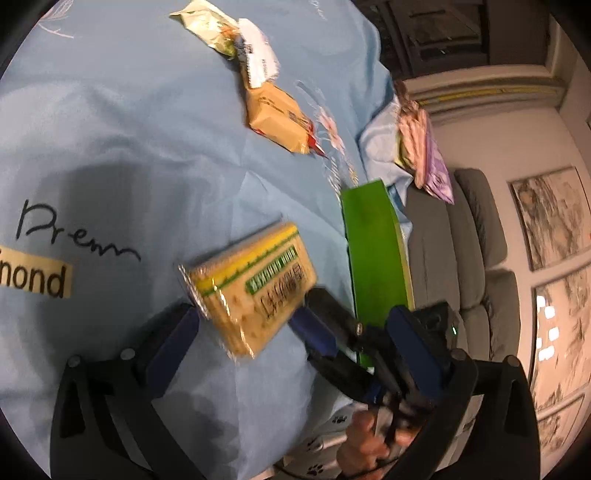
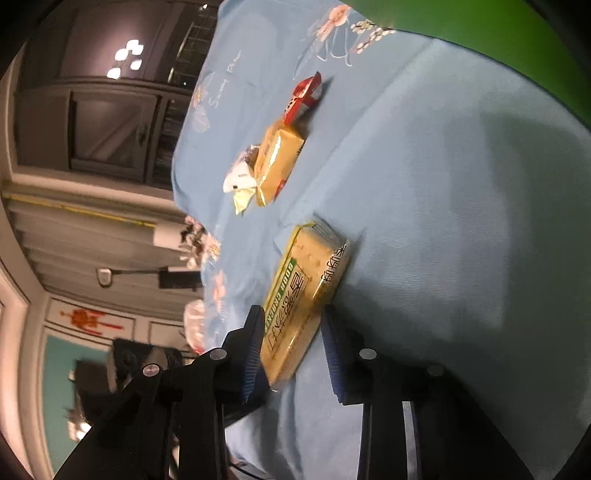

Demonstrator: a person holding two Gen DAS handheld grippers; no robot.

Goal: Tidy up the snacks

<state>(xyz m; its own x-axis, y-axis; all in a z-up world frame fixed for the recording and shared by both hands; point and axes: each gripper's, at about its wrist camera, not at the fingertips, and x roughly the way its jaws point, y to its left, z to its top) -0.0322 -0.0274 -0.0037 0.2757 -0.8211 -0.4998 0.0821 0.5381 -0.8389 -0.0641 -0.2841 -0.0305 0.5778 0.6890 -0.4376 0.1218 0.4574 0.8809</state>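
A yellow cracker pack (image 2: 306, 291) with a green label lies flat on the light blue cloth (image 2: 443, 221). My right gripper (image 2: 291, 314) straddles its near end; the left pad is at the wrapper, and a strip of cloth shows between the pack and the right pad, so the jaws stand open. In the left wrist view the same cracker pack (image 1: 251, 288) lies between the wide-open fingers of my left gripper (image 1: 293, 314), touching neither. One of the right gripper's blue fingers (image 1: 317, 332) reaches in at the pack's right end, with a hand (image 1: 365, 435) behind it.
Farther along the cloth lie a golden pack (image 1: 280, 118), a white wrapper (image 1: 258, 55), a pale green pack (image 1: 207, 26) and a red wrapper (image 1: 317, 146). A green box (image 1: 373, 258) stands at the cloth's right edge. Pink and purple packs (image 1: 424, 155) lie beyond, above a grey sofa (image 1: 465, 266).
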